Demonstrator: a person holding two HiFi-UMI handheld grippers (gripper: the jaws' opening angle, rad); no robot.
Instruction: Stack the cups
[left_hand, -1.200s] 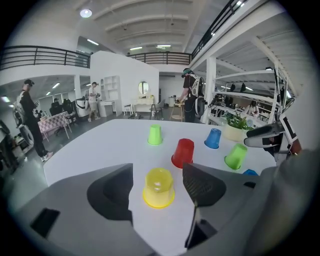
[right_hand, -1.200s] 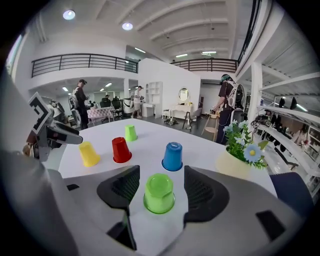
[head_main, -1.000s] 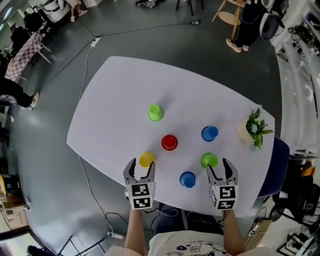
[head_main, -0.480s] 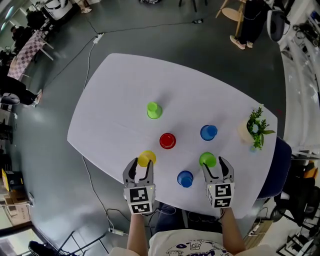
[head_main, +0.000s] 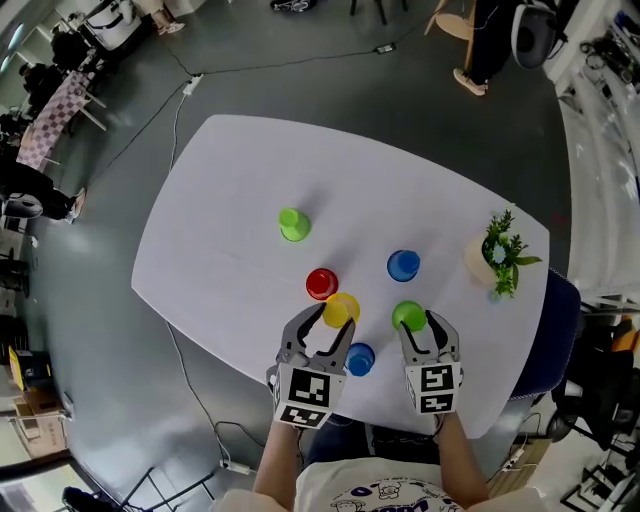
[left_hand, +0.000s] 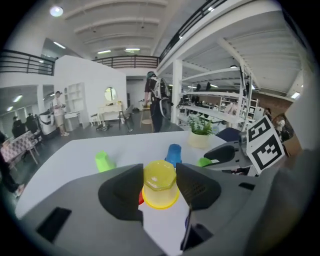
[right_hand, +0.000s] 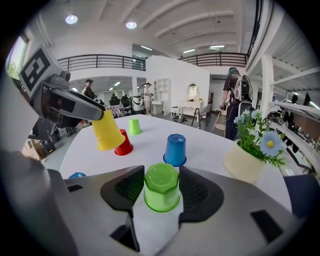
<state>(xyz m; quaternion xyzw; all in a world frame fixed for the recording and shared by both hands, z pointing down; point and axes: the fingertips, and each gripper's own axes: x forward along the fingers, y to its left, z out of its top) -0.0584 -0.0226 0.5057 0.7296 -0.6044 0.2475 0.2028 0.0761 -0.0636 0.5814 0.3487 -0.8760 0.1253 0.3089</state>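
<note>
My left gripper (head_main: 330, 322) is shut on an upside-down yellow cup (head_main: 341, 308), its jaws having just been closing on it. The cup hangs tilted above the table, close beside the red cup (head_main: 321, 283); the right gripper view shows this yellow cup (right_hand: 107, 131) next to the red one (right_hand: 122, 142). My right gripper (head_main: 420, 325) has just been closing round a green cup (right_hand: 162, 187) that stands upside down on the table, and its pads touch the cup's sides. A blue cup (head_main: 360, 358) stands between the two grippers.
A second blue cup (head_main: 403, 265) and a second green cup (head_main: 294, 224) stand farther out on the white table (head_main: 220, 200). A potted plant (head_main: 497, 255) sits at the right edge. The table's near edge lies just below the grippers.
My left gripper has lifted the yellow cup and carried it rightward, next to the red cup. The right gripper stayed at the green cup and its jaws narrowed onto it.
</note>
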